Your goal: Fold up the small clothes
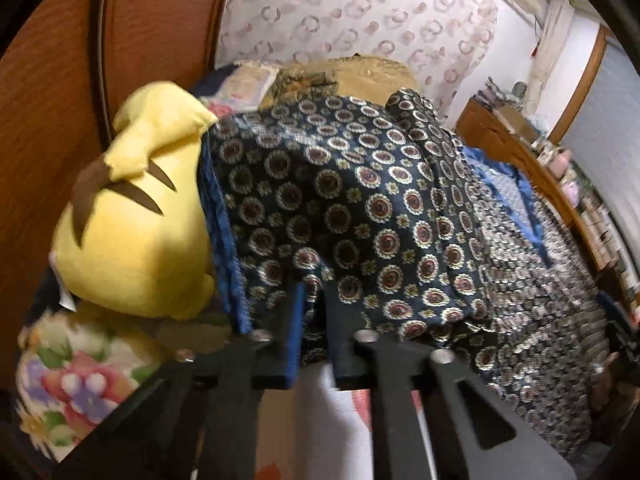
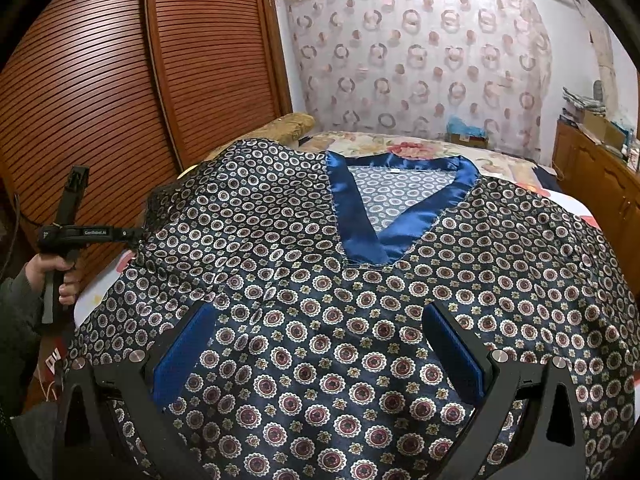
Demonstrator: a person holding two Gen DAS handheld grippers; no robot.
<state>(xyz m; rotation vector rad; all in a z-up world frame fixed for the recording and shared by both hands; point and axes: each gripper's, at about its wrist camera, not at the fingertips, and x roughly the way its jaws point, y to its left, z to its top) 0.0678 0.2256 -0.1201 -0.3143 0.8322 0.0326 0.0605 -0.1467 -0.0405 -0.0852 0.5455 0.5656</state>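
A dark navy satin top (image 2: 320, 320) with round medallion print and a bright blue V-neck collar (image 2: 400, 216) lies spread on the bed. My right gripper (image 2: 320, 324) is open, its blue pads (image 2: 188, 344) wide apart over the lower front of the top. My left gripper (image 1: 314, 300) is shut on the top's left edge (image 1: 340, 220) and lifts it off the bed. From the right wrist view the left gripper (image 2: 136, 236) shows at the far left, holding the sleeve edge.
A yellow plush toy (image 1: 136, 232) lies on the bed left of the top. A floral bedsheet (image 2: 400, 144) covers the bed. A slatted wooden wardrobe (image 2: 120, 80) stands at left, a wooden cabinet (image 2: 592, 176) at right, a patterned curtain (image 2: 420, 60) behind.
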